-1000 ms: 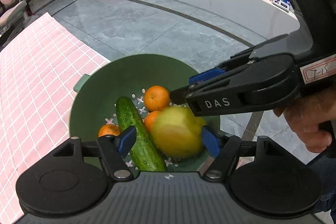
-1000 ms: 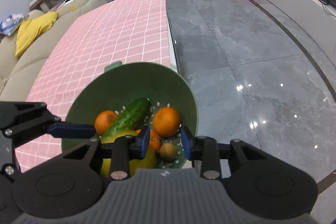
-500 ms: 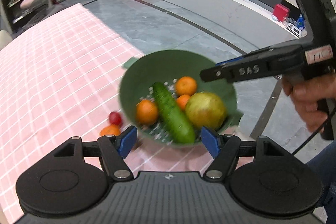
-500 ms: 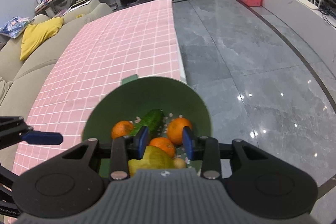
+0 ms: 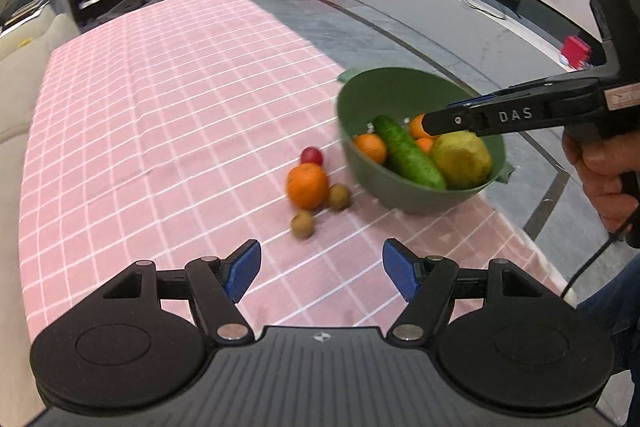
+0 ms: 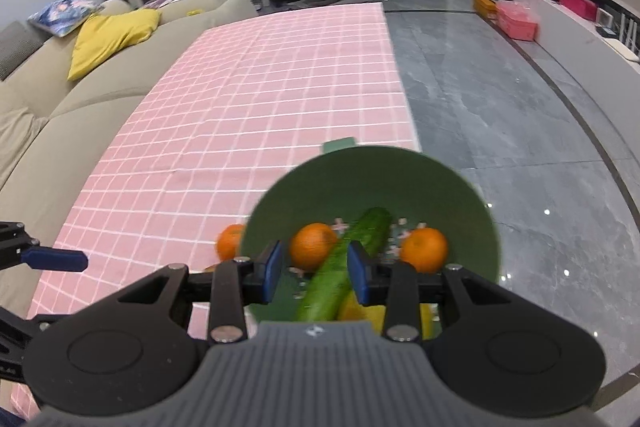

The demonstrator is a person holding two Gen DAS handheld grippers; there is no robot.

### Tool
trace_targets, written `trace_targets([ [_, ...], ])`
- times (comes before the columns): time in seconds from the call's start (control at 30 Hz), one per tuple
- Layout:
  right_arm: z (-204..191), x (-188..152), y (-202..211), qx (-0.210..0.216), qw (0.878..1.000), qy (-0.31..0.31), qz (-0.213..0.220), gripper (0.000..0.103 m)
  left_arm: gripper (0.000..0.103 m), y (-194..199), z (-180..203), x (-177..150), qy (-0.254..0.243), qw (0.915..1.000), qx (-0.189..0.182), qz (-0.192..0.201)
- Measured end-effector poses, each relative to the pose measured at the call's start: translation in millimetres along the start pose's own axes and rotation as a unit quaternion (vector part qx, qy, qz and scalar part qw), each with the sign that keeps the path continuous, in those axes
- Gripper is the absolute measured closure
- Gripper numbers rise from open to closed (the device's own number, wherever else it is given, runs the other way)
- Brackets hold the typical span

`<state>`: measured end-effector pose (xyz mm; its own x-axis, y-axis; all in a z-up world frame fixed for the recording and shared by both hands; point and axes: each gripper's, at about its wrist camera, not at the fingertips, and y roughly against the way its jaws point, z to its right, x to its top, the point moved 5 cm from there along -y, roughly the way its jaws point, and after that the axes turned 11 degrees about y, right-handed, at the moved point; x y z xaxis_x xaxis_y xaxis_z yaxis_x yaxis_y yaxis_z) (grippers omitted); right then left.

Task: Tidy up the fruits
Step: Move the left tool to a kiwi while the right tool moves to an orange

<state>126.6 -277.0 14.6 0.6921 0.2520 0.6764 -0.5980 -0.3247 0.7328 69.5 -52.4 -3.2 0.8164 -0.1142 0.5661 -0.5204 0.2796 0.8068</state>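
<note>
- Hard to make out: the green bowl (image 5: 400, 87) and the fruit are smeared with motion blur. From the right wrist view, the bowl's near rim is buried under the right claw (image 6: 316, 267). Only a yellow sliver of the pear (image 5: 462, 159) peeks out there.
- One orange in the bowl is half hidden behind the right claw's finger in the left wrist view. A hand (image 5: 604, 175) on the handle is cut off at the frame edge.
- Right claw: narrowed to a small gap, reaching in over the bowl's right side. The cucumber (image 5: 408, 151) and another orange (image 5: 371, 147) show through the gap. I honestly can't tell whether the pads are pressing on anything.
- The bowl looks tilted and hangs past the edge of the pink-checked worktop (image 5: 160, 107), directly in front of the right claw.
- Left claw (image 5: 322, 269): wide open, nothing in it, over bare cloth. The bowl is well off to its upper right.
- Nearer to it, loose on the cloth beside the bowl: a loose orange (image 5: 307, 185), two small brown fruits (image 5: 339, 195) and a little red fruit (image 5: 311, 155).
- Versus a second ago: the left claw was right over the bowl with the pear framed between its pads. Now it's pulled back, at the same width, and the loose fruit has come into view.
- The bowl sits in about the same spot ahead of the right claw.
</note>
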Motion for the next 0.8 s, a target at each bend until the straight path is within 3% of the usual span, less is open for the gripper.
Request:
trace_targets([
  [0.33,-51,2,-41,0.020,0.997,0.072,-0.035,0.070,0.021,-11,-29,-25,0.037,0.9993,-0.006,-0.005],
  [0.53,-60,-1,-49,0.018,0.996,0.083,-0.042,0.071,0.021,-27,-37,-14,0.039,0.9992,-0.005,0.008],
  [0.7,-59,-1,-46,0.017,0.996,0.078,-0.042,0.071,0.035,-55,-32,-4,0.037,0.9989,-0.028,-0.002],
  [0.8,-52,2,-44,0.020,0.997,0.059,-0.040,0.071,0.035,-68,-23,-2,0.013,0.9994,-0.032,-0.001],
])
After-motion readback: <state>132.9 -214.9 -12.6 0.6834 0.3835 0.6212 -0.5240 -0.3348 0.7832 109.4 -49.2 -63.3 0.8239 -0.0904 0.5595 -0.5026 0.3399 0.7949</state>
